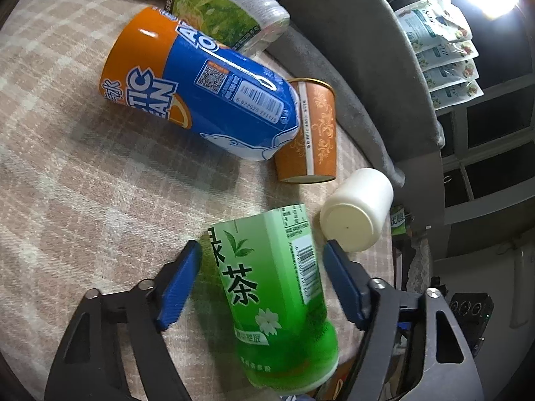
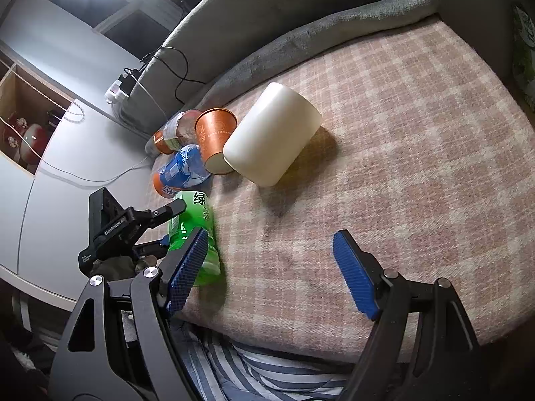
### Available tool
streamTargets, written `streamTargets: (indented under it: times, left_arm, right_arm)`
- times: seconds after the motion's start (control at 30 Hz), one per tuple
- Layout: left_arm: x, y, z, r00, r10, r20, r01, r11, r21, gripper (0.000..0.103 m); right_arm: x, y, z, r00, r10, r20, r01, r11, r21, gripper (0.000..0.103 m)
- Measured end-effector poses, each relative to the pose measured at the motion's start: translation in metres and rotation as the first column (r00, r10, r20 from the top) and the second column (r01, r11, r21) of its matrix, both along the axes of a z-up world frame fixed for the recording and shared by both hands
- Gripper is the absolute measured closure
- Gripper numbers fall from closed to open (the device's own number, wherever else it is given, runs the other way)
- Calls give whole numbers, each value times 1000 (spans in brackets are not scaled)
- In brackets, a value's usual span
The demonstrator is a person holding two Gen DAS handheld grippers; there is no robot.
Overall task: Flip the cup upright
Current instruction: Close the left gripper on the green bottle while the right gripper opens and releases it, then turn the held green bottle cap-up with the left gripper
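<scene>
A green tea cup lies on its side on the plaid blanket. My left gripper is open, one blue finger on each side of it, not touching. The same cup shows in the right wrist view with the left gripper around it. A white cup lies on its side just right of it, also in the right wrist view. An orange paper cup lies on its side behind. My right gripper is open and empty over the blanket, near its front edge.
A blue and orange can and a clear bottle with a green label lie on the blanket at the back. A grey cushion rims the blanket. A striped cloth hangs at the front edge.
</scene>
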State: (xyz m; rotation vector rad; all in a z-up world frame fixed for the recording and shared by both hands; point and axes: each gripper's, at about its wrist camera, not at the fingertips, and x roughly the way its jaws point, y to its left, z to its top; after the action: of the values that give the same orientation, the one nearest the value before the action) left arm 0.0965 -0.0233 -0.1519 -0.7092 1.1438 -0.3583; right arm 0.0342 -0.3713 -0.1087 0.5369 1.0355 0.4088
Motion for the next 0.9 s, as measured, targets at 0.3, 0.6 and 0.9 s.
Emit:
streamTargets:
  times: [0.3, 0.6, 0.9]
  left_arm:
    - [-3, -6, 11, 998, -20, 59, 18, 999, 35, 42]
    - [-15, -22, 45, 972, -66, 224, 30, 987, 160, 44]
    - [-19, -32, 61, 939, -106, 327, 14, 962, 271, 44]
  right_arm:
    - [-1, -2, -1, 1000, -4, 5, 4, 1000, -7, 23]
    - [-5, 1, 5, 1000, -6, 27, 6, 1000, -14, 23]
    - [-5, 2, 8, 999, -7, 36, 8, 1000, -26, 23]
